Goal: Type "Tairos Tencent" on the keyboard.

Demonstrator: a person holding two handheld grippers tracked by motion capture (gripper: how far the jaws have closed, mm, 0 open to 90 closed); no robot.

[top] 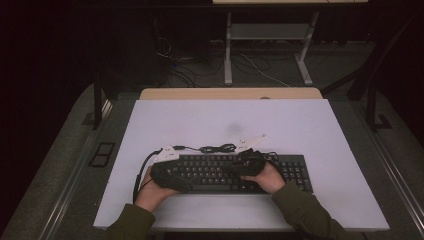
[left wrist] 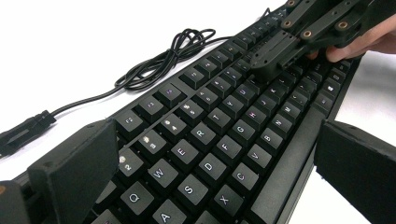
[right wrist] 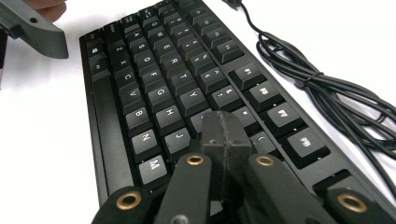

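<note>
The black keyboard [top: 235, 172] is laid flat near the front edge of the white table [top: 310, 125], with a strip of bare top left between its front edge and the table edge. The left gripper [left wrist: 205, 158] is held wide open, nothing gripped, its jaws spread across the keyboard's left end: one jaw is seen off the number-row side, the other just past the spacebar edge. The right gripper [right wrist: 225, 135] is pinched fully shut with nothing between the jaws, and its tip is pressed down around the middle keys, roughly by the J/K/I cluster. The bundled black cable [right wrist: 327, 93] is seen just beyond the keyboard's far edge, off to the right of the shut tip and apart from it. Loads of bare table is left ahead of both grippers, past the cable.
</note>
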